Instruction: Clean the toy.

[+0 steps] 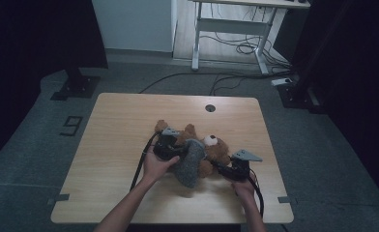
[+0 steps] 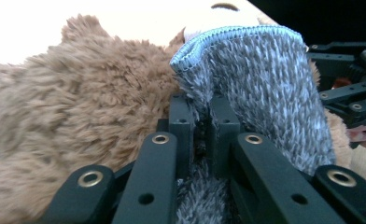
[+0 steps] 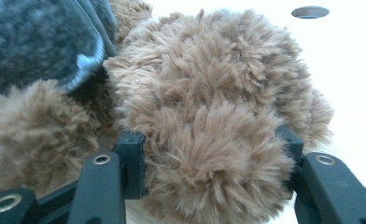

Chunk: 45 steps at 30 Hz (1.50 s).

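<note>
A brown teddy bear (image 1: 211, 150) is seen lying near the middle of the wooden table (image 1: 115, 145), with a grey knitted garment (image 1: 190, 164) draped over its body. From the high view much is lost: both sets of jaws are hidden under hands and plush, and the dim light blurs the bear's limbs. In the left gripper view the left gripper (image 2: 201, 116) is shown pinched tight on a fold of the grey garment, its light-blue hem (image 2: 209, 39) standing above the jaws. In the right gripper view the right gripper (image 3: 209, 149) is clamped on a fuzzy brown limb, though which limb cannot be told. A round cable hole (image 3: 310, 11) is picked out beyond the bear.
</note>
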Each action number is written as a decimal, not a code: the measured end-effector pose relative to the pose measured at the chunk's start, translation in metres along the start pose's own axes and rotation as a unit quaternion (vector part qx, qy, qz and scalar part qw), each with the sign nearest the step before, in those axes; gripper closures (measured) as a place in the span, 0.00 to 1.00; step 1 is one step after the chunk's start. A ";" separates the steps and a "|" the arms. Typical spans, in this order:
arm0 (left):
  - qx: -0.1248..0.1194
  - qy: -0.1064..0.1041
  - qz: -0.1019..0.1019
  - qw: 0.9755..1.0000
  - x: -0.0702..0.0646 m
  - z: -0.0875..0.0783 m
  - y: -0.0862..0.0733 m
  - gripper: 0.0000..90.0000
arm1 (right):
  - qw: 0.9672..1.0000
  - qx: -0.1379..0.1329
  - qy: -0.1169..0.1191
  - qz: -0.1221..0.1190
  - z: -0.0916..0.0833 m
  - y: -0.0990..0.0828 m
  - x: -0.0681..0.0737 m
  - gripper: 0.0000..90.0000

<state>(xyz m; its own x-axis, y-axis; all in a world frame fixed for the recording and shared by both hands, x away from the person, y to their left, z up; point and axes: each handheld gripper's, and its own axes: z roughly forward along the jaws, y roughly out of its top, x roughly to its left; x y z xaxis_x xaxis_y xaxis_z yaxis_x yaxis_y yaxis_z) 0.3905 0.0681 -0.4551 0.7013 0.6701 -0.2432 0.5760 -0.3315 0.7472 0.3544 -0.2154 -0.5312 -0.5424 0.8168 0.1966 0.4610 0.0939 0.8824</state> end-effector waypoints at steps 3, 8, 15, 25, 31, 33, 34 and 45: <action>-0.016 -0.019 0.007 1.000 -0.009 -0.001 0.008 0.91 | 1.000 -0.001 -0.001 0.001 0.000 0.000 0.000 0.52; -0.026 -0.042 0.035 0.998 -0.040 0.014 0.031 0.91 | 1.000 -0.001 -0.004 0.001 0.000 0.000 0.001 0.52; -0.029 -0.062 0.056 0.996 -0.068 0.047 0.039 0.91 | 1.000 -0.003 -0.004 0.000 0.000 -0.001 0.001 0.52; 0.003 -0.022 0.031 0.999 -0.040 0.046 0.018 0.92 | 1.000 0.002 -0.004 -0.004 0.000 -0.002 0.000 0.52; 0.000 0.013 0.003 1.000 0.000 0.008 -0.003 0.92 | 1.000 0.001 0.003 0.000 -0.002 -0.003 -0.001 0.52; -0.009 0.021 -0.005 1.000 0.011 -0.009 -0.010 0.92 | 1.000 0.000 0.006 0.001 -0.002 -0.003 -0.002 0.52; -0.012 0.026 -0.010 1.000 0.017 -0.017 -0.013 0.92 | 1.000 -0.001 0.007 0.001 -0.002 -0.003 -0.002 0.52; -0.013 0.076 -0.076 0.994 0.077 -0.055 -0.055 0.92 | 1.000 -0.005 0.009 0.005 -0.002 -0.004 -0.003 0.52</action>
<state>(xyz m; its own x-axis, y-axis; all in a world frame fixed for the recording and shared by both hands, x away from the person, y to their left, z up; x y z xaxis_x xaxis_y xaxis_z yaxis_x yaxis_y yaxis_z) 0.3898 0.1744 -0.4806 0.5348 0.8040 -0.2598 0.6582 -0.2036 0.7248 0.3530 -0.2188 -0.5342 -0.5508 0.8069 0.2134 0.4593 0.0796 0.8847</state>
